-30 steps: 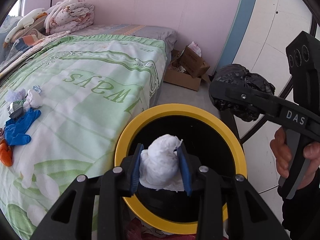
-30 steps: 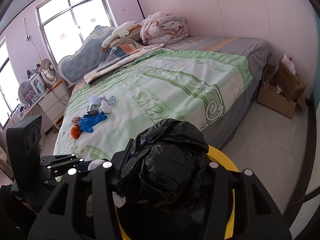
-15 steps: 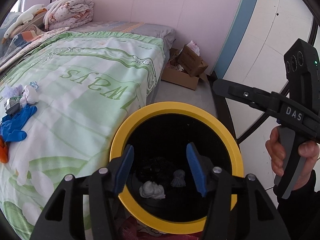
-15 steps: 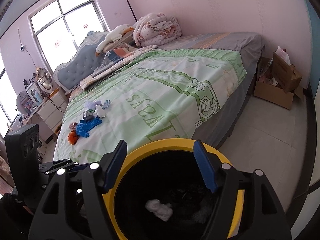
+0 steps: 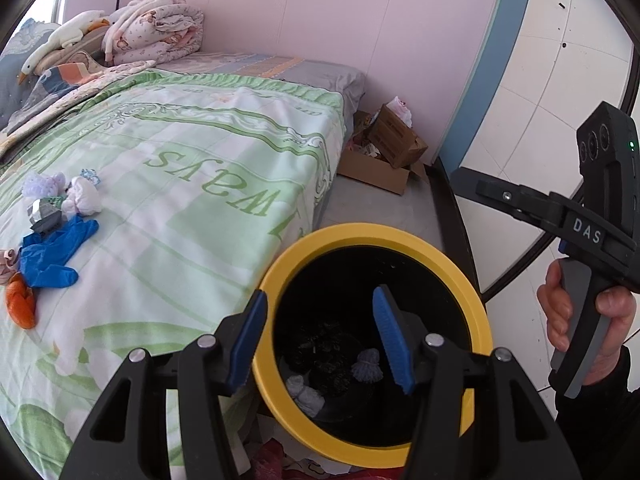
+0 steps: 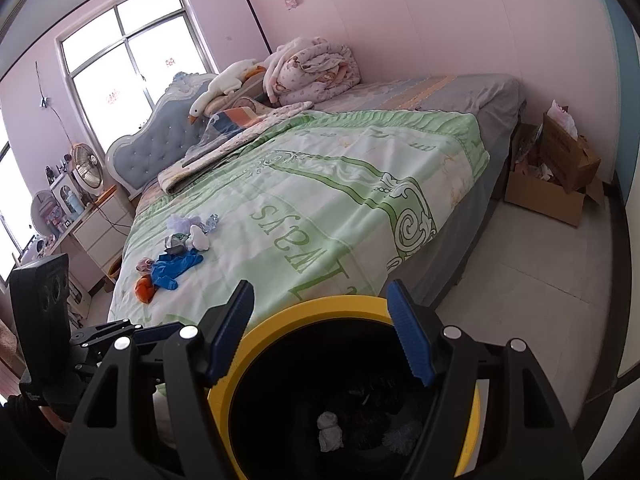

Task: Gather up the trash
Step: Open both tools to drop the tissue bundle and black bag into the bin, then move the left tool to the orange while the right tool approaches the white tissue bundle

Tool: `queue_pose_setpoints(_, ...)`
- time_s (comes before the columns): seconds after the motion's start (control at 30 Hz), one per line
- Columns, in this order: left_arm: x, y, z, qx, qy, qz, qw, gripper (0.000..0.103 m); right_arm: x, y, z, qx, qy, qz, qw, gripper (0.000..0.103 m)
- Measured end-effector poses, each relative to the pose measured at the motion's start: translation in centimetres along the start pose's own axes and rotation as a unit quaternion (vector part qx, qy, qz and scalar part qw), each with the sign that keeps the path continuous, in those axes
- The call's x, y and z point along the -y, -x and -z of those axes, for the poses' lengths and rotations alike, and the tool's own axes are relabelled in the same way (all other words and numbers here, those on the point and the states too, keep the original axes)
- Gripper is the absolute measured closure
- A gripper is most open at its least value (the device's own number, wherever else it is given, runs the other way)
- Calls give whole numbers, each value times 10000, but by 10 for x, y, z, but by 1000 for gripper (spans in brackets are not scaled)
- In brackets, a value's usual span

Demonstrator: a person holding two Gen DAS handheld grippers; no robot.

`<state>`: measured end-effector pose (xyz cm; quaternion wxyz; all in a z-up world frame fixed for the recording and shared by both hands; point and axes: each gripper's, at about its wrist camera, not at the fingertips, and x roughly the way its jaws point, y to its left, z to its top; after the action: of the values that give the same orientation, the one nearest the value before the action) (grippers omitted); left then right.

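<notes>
meanwhile, both hand-held grippers hover over a yellow-rimmed bin (image 5: 478, 300) standing on the floor hard against the bed's (image 5: 208, 216) near corner. the left hand-held gripper (image 5: 320, 340) stands open with nothing between its blue pads (image 5: 250, 338), its tips over the bin's mouth; the right hand-held gripper (image 6: 320, 330) is likewise open and empty above the same rim. pale floor (image 6: 532, 264) lies open to the right of the bin, running to a cardboard box (image 6: 548, 194) in the far corner by the pink wall. inside the black-lined bin sit a crumpled black bag (image 5: 326, 350) and two small white wads (image 5: 306, 394). more trash remains on the green bedspread, well apart from the bin: a blue glove (image 5: 50, 254), an orange scrap (image 5: 20, 304) just beside it, a silvery crumpled piece (image 5: 44, 216) and white tissue clumps (image 5: 82, 202) clustered near the bed's left edge. a hand (image 5: 576, 316) grips the right tool's handle at the frame's right.
</notes>
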<state>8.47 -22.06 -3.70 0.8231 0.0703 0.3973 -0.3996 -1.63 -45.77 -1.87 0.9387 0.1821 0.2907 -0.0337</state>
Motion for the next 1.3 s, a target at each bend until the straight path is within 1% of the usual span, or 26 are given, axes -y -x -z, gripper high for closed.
queue_pose_setpoints(0.33,-40,24,-5,259,265,-261,9990,50,-28,-16,-16,-14,155,-121,9998,37)
queue_pose_setpoints(0.6,-75,47,-5,444,466,-529,9965,50,-62,-38,-27,-118,410,-246,9988,37)
queue_pose_setpoints(0.77,-102,61,-3,523,701,-729,9935,49,-83,-54,-36,-168,542,-343,9978,37)
queue_pose_setpoints(0.93,-129,73,-2,608,878,-960,9896,49,-107,-76,-46,-262,615,-548,9963,37)
queue_pose_setpoints(1.17,-168,86,3,655,1158,-1225,9835,49,-150,-109,-59,-366,906,-818,9918,37)
queue_pose_setpoints(1.3,-189,90,5,662,1318,-1357,9797,49,-175,-130,-61,-484,1089,-927,9885,37)
